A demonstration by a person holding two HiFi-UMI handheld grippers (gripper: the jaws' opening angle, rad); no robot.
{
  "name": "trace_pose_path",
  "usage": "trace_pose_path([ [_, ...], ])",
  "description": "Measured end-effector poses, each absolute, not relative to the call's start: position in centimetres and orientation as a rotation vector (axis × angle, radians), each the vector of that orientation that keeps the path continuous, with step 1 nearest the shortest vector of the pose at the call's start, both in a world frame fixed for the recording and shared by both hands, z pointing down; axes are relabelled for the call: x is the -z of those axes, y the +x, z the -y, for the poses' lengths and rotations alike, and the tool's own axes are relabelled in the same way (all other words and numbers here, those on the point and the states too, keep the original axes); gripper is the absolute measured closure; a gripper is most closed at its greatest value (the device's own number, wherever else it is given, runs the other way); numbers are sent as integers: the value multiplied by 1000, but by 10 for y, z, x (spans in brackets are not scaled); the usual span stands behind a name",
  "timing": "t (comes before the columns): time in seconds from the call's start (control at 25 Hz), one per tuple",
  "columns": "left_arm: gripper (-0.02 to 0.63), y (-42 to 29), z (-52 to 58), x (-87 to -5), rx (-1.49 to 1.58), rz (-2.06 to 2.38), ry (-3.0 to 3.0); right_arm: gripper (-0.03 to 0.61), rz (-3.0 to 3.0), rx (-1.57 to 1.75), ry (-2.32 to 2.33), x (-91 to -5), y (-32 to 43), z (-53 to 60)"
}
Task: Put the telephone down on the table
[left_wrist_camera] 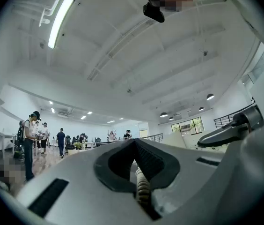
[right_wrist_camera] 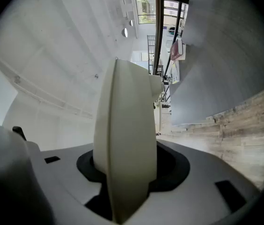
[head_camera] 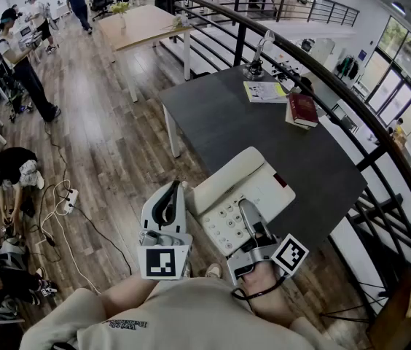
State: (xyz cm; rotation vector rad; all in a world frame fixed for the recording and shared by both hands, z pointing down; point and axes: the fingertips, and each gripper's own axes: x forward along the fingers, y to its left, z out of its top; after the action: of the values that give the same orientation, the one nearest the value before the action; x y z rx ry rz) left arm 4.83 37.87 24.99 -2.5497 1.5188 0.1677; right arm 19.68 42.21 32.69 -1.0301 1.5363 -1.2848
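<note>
A cream desk telephone (head_camera: 243, 189) with a keypad hangs in front of me, over the near corner of the dark grey table (head_camera: 264, 130). My right gripper (head_camera: 250, 223) is shut on its near edge, one finger lying across the keys. In the right gripper view the telephone (right_wrist_camera: 122, 125) stands edge-on between the jaws of my right gripper (right_wrist_camera: 127, 175), with the table (right_wrist_camera: 225, 46) beyond. My left gripper (head_camera: 170, 199) is just left of the telephone. Its jaws meet at the tips in the left gripper view (left_wrist_camera: 134, 146), with the coiled cord (left_wrist_camera: 142, 189) caught between them.
A red book (head_camera: 302, 110), a yellow-green booklet (head_camera: 264, 91) and a small lamp (head_camera: 255, 63) sit at the table's far end. A black railing (head_camera: 337, 115) curves along its right side. A wooden table (head_camera: 143, 24) and several people (head_camera: 23, 64) are on the floor to the left.
</note>
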Motion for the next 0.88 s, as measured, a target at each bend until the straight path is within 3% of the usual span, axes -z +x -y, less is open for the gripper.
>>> trace_pose_path([
  [0.88,609,46,-370,-263,-92,-1584,-2571,382,-1517,1336,-1014,-338,200,-404],
])
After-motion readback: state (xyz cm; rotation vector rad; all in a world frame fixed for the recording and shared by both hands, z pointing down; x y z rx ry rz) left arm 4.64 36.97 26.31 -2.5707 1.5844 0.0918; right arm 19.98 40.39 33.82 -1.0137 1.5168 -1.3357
